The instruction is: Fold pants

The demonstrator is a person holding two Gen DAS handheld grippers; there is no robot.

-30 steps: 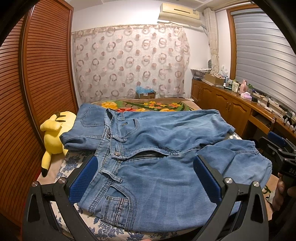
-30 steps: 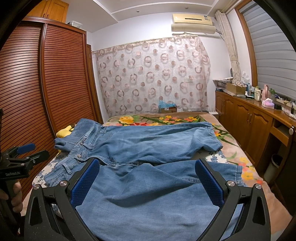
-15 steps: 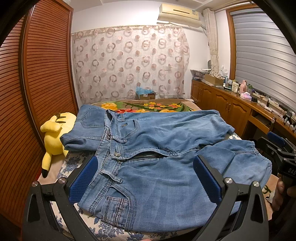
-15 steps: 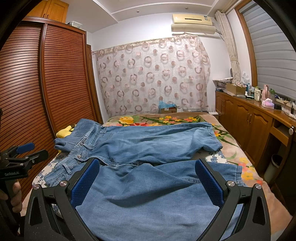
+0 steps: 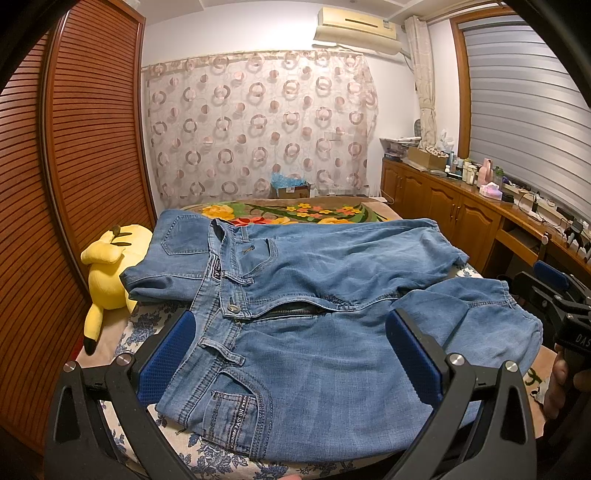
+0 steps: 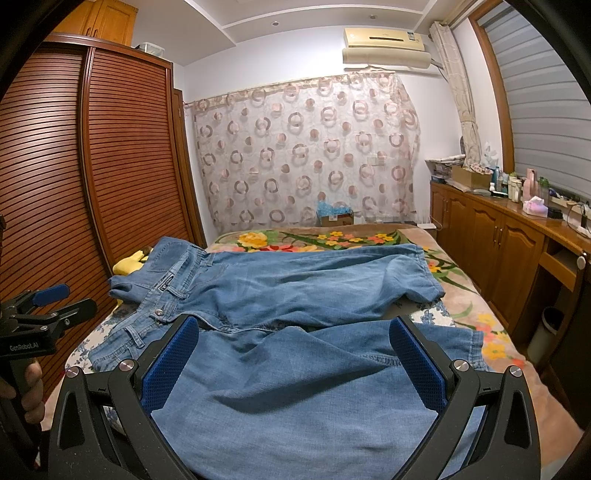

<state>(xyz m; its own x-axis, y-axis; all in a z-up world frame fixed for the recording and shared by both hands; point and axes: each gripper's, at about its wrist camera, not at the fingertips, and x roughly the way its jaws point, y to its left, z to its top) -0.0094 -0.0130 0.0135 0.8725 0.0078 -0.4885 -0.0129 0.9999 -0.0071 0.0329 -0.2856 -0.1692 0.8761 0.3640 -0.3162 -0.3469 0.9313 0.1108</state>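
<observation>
Yellow plush toy (image 5: pixel 110 266) beside slatted wardrobe (image 5: pixel 74 166); patterned curtain (image 5: pixel 258 133), air conditioner (image 5: pixel 356 24) above.

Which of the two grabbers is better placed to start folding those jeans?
Probably the left gripper: open, right above the jeans at the waistband. The right gripper, also open, is over mid-leg.

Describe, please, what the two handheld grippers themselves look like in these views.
Both are black plastic frames with silver screws. The left gripper and right gripper each carry two blue, dimpled pads. From the side, the left one's body bears white "GenRobot.AI" lettering.
</observation>
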